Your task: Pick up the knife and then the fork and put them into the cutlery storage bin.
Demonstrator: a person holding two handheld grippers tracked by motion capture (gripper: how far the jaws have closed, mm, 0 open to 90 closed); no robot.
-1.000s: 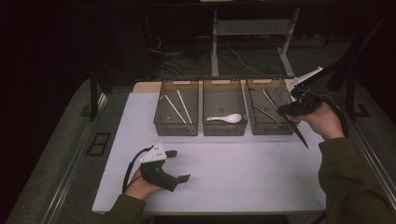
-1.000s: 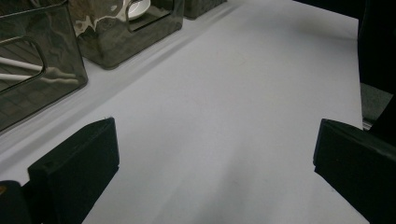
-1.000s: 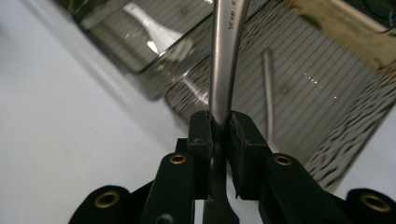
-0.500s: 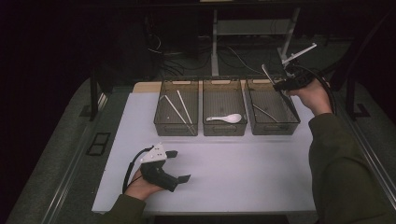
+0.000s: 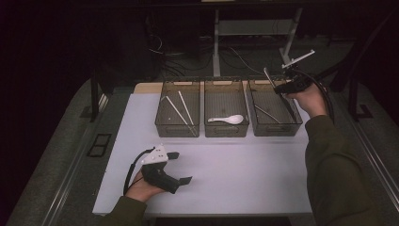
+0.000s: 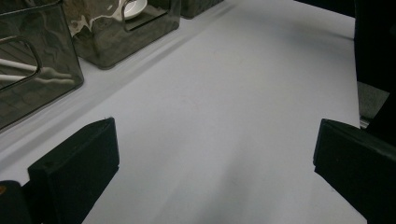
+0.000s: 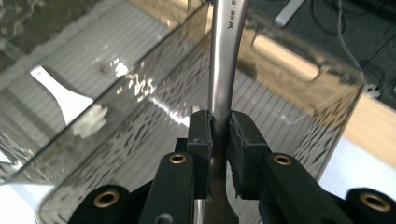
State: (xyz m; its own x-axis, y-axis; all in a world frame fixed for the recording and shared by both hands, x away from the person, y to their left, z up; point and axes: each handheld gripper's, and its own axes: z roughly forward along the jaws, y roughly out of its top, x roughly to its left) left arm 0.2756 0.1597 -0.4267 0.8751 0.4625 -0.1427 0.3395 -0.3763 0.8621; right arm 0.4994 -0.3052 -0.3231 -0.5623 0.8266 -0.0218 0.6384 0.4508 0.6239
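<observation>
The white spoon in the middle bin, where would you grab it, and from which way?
Probably by its thin handle, coming straight down from above. The white spoon lies flat in the middle bin, whose walls block any sideways approach, and the narrow handle would fit between jaws better than the broad bowl.

Slim steel utensil handle [image 7: 223, 70], clamped upright above the right-hand smoky bin [image 5: 275, 123].

Left gripper [image 5: 176, 167] sat low near the person's edge, held in the left hand [image 5: 141, 186], jaws spread wide with nothing between them. Right gripper [image 7: 219, 140] was up and reached far forward, jaws clamped tight, right hand [image 5: 308, 96] looked tilted, I think.
</observation>
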